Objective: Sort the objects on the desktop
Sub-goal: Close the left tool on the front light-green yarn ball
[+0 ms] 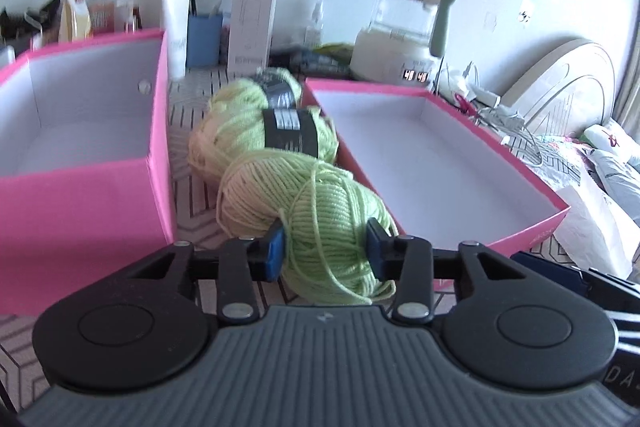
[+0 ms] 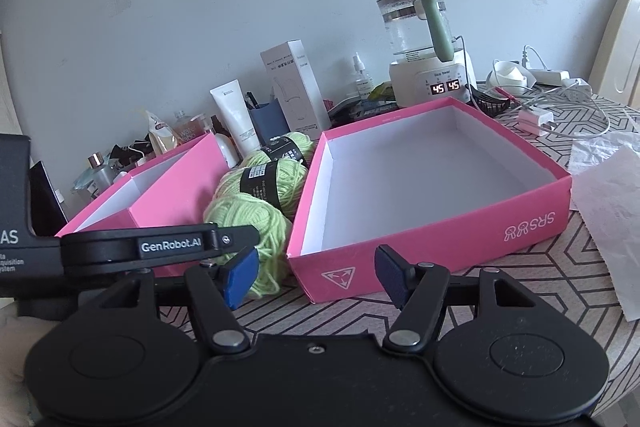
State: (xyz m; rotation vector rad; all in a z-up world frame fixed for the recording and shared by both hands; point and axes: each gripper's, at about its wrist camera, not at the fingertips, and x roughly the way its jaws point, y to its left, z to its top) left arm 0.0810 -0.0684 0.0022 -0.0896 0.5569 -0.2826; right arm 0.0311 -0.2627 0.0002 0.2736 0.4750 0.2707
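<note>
Three light-green yarn balls lie in a row between two pink boxes. My left gripper (image 1: 326, 247) is shut on the nearest yarn ball (image 1: 320, 219), its blue pads pressing both sides; the ball rests on the table. The middle ball (image 1: 256, 131) and the far ball (image 1: 276, 89) carry black labels. The deep pink box (image 1: 80, 155) stands at left, the shallow pink box (image 1: 432, 155) at right. My right gripper (image 2: 316, 273) is open and empty in front of the shallow box (image 2: 432, 235). The left gripper's body (image 2: 160, 245) hides part of the nearest ball (image 2: 256, 227).
A kettle (image 2: 424, 47) with a lit display, a white carton (image 2: 296, 87), a tube (image 2: 236, 115), a blue cup and bottles line the wall. Cables and a charger (image 2: 536, 119) lie at back right. White paper (image 2: 612, 219) lies right of the shallow box.
</note>
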